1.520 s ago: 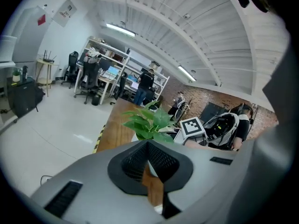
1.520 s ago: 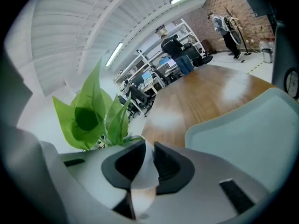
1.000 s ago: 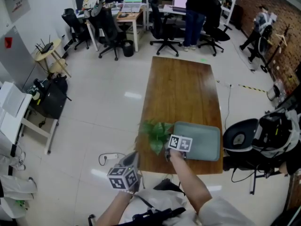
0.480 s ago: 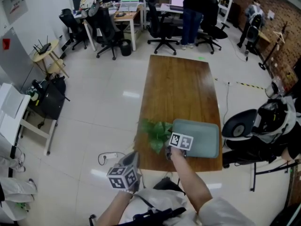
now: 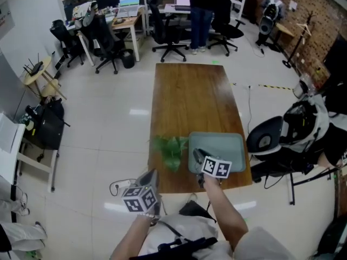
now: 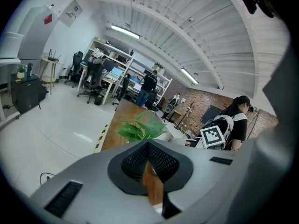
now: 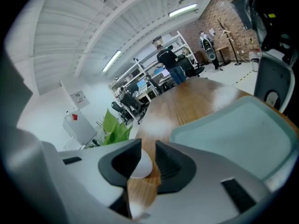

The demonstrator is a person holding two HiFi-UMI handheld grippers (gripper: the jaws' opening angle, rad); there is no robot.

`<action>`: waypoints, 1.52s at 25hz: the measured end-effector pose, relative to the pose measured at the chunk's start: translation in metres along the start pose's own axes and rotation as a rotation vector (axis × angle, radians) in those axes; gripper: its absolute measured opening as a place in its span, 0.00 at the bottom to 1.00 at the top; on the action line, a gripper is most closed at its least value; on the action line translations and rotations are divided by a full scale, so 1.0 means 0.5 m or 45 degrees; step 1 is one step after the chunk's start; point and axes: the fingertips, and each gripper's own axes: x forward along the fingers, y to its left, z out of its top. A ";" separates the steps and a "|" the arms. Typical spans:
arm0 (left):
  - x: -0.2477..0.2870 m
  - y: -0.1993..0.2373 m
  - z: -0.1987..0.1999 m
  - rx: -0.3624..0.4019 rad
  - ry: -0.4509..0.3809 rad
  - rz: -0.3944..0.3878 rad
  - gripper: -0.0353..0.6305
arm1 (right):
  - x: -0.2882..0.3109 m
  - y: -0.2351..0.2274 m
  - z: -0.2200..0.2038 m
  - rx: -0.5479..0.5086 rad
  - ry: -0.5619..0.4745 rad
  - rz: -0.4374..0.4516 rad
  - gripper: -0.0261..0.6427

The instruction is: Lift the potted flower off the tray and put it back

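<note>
The potted flower, green leaves over a white pot, stands on the wooden table just left of the grey-green tray. My right gripper hovers at the tray's near left corner, a little back from the pot. Its jaws have just been opening and now stand apart; the pot shows through the gap ahead and the pads do not press on it. My left gripper hangs off the table's near left corner, shut and holding nothing. In the left gripper view the leaves rise beyond its jaws.
A black office chair with a backpack stands close to the table's right side. Desks, more chairs and a standing person fill the far end of the room. A cable lies on the floor by my left gripper.
My right gripper has drawn back from the pot and risen, ending over the tray's near left corner. The plant stays on the table beside the tray. My left gripper has barely moved.
</note>
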 end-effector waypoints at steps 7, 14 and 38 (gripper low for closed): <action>0.032 -0.050 -0.001 0.106 0.056 -0.087 0.05 | -0.111 0.030 -0.018 -0.124 -0.062 -0.096 0.22; 0.038 -0.074 -0.019 0.177 0.082 -0.137 0.05 | -0.163 0.035 -0.074 -0.171 -0.071 -0.167 0.22; 0.018 -0.085 0.010 0.161 0.027 -0.048 0.05 | -0.066 0.048 -0.033 -0.157 0.036 -0.034 0.27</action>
